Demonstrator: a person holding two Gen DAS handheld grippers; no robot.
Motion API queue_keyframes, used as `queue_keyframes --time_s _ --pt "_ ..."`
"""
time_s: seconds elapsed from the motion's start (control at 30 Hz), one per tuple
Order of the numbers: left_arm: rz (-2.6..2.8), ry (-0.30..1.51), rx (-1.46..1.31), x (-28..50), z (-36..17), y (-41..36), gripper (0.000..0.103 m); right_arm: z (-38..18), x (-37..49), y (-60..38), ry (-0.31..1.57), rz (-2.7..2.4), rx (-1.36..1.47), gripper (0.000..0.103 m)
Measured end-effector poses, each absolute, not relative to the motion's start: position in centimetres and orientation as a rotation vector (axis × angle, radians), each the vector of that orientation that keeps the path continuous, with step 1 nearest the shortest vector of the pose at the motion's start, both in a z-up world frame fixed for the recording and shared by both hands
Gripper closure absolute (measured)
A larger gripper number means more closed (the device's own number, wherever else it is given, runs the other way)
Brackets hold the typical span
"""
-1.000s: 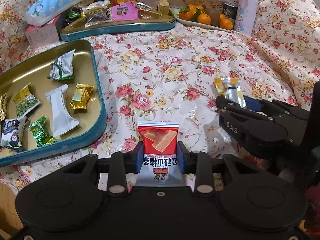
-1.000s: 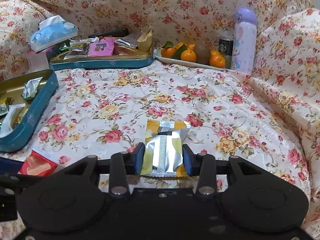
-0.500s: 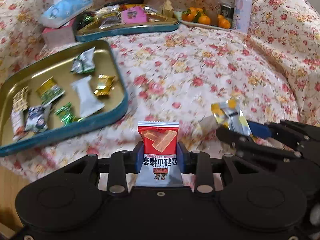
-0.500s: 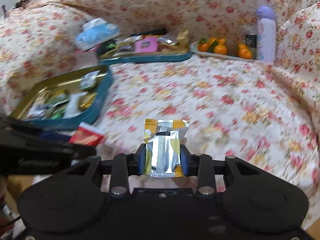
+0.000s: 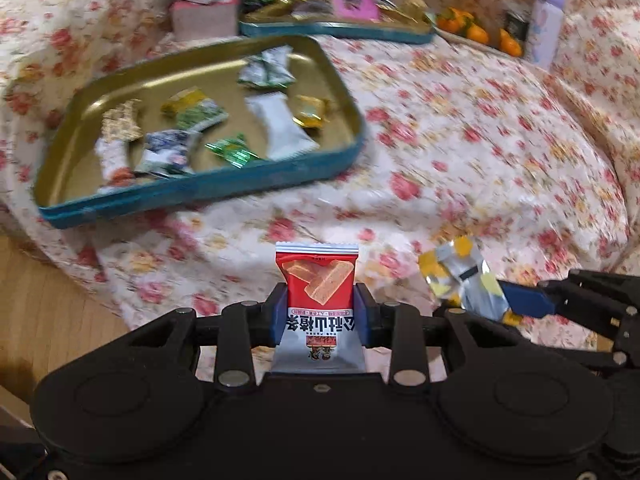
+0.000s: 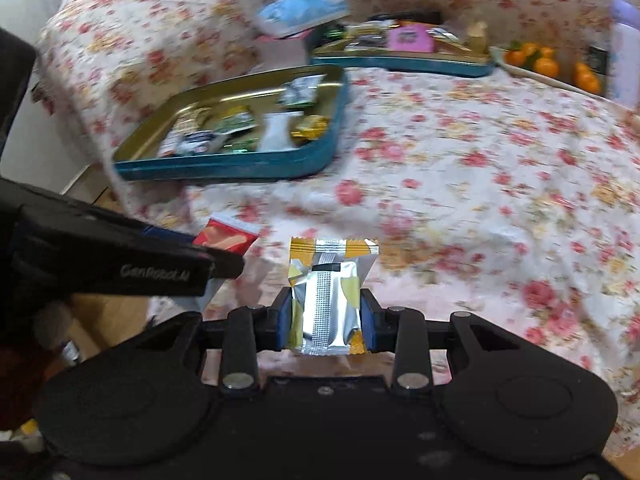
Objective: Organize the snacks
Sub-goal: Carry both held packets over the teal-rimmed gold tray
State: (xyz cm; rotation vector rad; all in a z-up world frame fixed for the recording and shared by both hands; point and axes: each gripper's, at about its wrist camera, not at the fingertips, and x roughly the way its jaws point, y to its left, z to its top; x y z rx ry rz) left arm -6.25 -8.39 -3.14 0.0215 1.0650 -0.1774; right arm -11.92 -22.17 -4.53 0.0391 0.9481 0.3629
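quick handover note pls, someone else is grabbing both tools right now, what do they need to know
Left tool: shut on the red snack packet, held above the bed.
Right tool: shut on the silver-yellow snack packet, also in the air.
Near tin tray: seven or so wrapped snacks lie in it.
Far tin tray: holds other packets.
Done: both packets picked up.
Left: probably drop both into the near tray, ahead and to the left.
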Motion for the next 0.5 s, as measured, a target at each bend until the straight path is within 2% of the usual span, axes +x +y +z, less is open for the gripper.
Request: queue_keyframes --time_s 0.5 --pt "0.044 0.875 0.015 1.2 1.4 0.6 0.061 -0.6 -5.3 -14.9 0.821 0.48 -0.017 0.067"
